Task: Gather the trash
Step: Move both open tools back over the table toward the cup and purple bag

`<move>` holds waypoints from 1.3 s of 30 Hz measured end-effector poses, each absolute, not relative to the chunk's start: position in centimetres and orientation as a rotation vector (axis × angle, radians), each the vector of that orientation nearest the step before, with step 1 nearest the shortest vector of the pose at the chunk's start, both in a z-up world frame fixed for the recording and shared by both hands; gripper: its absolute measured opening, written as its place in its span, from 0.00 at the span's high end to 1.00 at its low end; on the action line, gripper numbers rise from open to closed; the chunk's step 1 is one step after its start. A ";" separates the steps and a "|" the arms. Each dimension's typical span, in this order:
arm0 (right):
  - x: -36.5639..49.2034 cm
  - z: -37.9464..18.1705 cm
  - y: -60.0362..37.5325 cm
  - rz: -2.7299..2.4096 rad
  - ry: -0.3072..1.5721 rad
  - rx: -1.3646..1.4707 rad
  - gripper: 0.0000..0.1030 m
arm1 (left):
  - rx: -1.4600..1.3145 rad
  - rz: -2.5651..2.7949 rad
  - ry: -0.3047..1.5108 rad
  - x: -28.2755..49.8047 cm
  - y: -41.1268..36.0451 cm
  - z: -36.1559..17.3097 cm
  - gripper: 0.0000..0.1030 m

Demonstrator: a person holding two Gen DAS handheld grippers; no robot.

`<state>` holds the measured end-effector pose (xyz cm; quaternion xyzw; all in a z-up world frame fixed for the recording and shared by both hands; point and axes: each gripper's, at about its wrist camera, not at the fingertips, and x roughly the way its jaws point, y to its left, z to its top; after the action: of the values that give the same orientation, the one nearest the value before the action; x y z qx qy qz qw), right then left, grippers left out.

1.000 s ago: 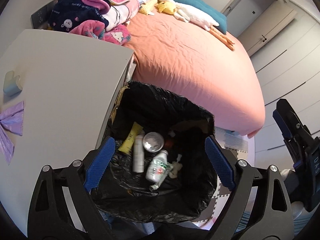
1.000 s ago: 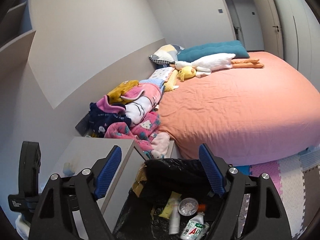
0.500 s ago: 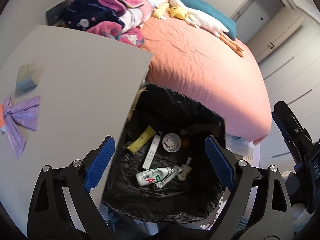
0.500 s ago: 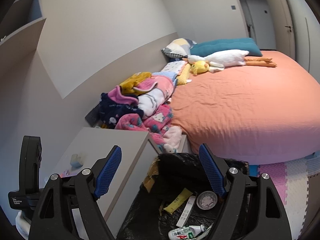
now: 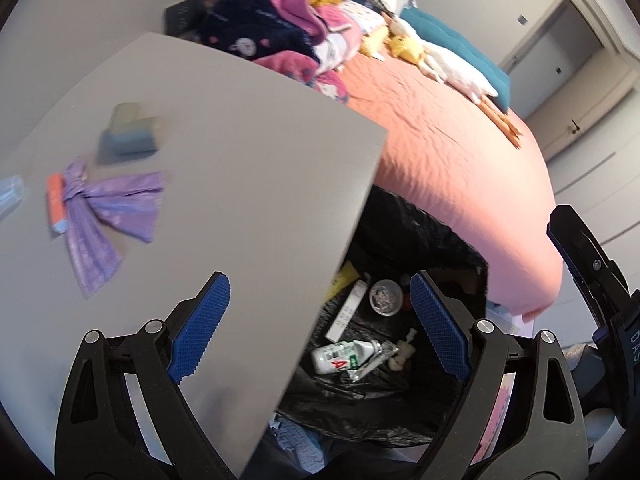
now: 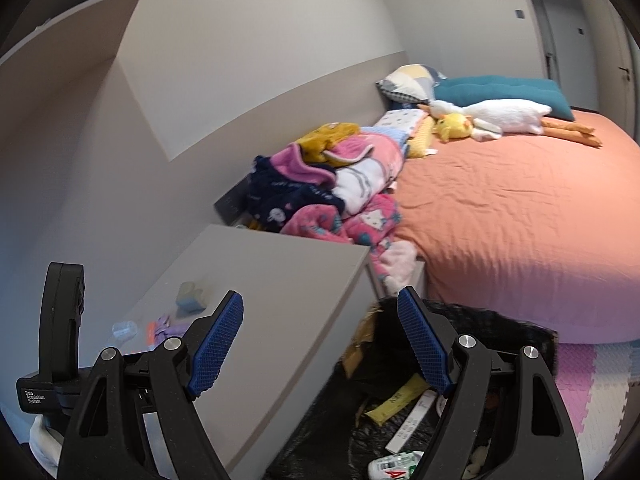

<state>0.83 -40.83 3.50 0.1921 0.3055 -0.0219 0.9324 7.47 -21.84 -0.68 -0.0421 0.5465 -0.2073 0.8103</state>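
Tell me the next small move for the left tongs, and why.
Probably reach forward-left to the purple wrapper on the gray tabletop. The left tongs are open and empty, and the black trash bag already holds other litter.

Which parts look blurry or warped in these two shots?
Left wrist view: the purple crinkled wrapper and small blue-grey block on the grey tabletop are motion-smeared. Right wrist view: sharper, though fisheye bends the grey wall panel.

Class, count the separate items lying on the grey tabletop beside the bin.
4: a blue-grey block at the back, a purple wrapper in front, an orange stick touching it, a clear piece at the left edge. Others may be out of frame.
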 end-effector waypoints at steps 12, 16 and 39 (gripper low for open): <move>4.1 2.5 -34.3 0.097 0.686 0.327 0.22 | -0.166 -0.273 1.147 7.5 -13.9 -1.4 0.14; 5.2 2.1 -31.8 0.142 0.706 0.305 0.22 | -0.194 -0.220 1.149 7.5 -10.9 -1.8 0.14; 10.9 -0.4 -21.5 0.302 0.805 0.210 0.22 | -0.294 -0.020 1.152 9.4 0.3 -4.3 0.14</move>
<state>10.88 -21.45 -0.38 0.1018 0.3897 0.1461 0.9036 9.40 0.30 -4.28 -0.1386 0.5427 -0.0092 0.8283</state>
